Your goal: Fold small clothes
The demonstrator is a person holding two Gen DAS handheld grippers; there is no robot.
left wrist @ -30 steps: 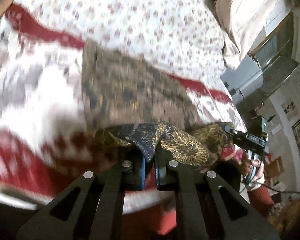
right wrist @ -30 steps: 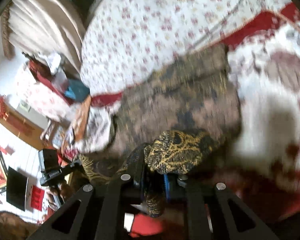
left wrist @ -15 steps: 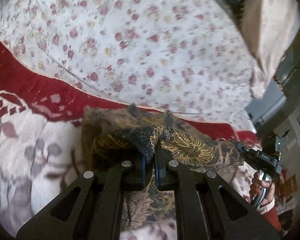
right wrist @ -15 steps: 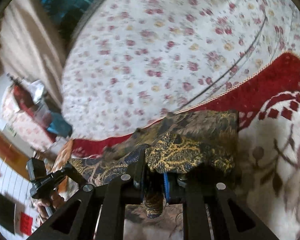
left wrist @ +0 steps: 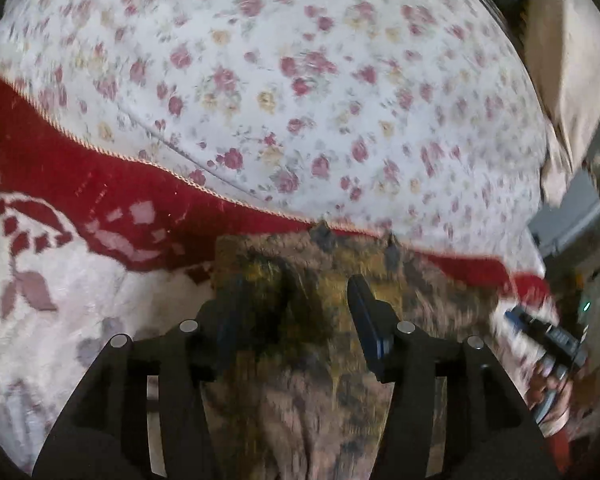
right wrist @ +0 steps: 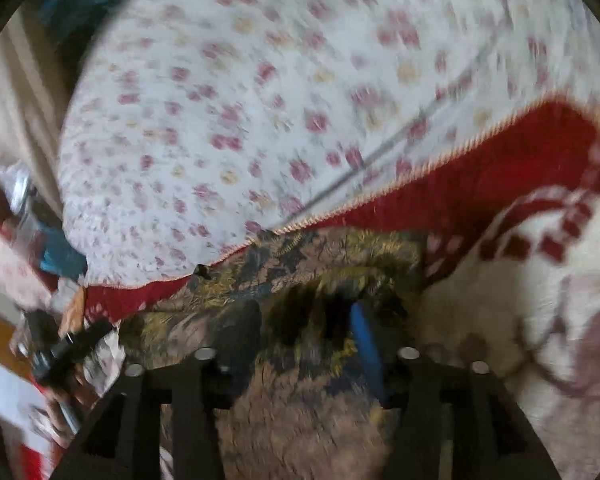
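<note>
A small brown, gold and dark-blue patterned garment [left wrist: 300, 360] lies folded on the red and white blanket [left wrist: 60, 288]. Its folded-over edge reaches the blanket's red border. My left gripper [left wrist: 296, 312] is open just above the garment's far left part, fingers apart and empty. In the right wrist view the same garment [right wrist: 320, 280] lies under my right gripper [right wrist: 308, 328], which is open and empty over its far right part. Each gripper shows at the edge of the other's view: the right [left wrist: 548, 336], the left [right wrist: 64, 352]. Both frames are blurred.
A white floral bedsheet [left wrist: 300, 80] covers the bed beyond the blanket's red border [right wrist: 480, 184]. A beige curtain [left wrist: 572, 60] hangs at the far right in the left wrist view. Room clutter [right wrist: 12, 240] lies past the bed's left edge in the right wrist view.
Both grippers carried the garment's edge away over itself to the red border, then opened and let it go. The folded edge now lies flat on the garment.
</note>
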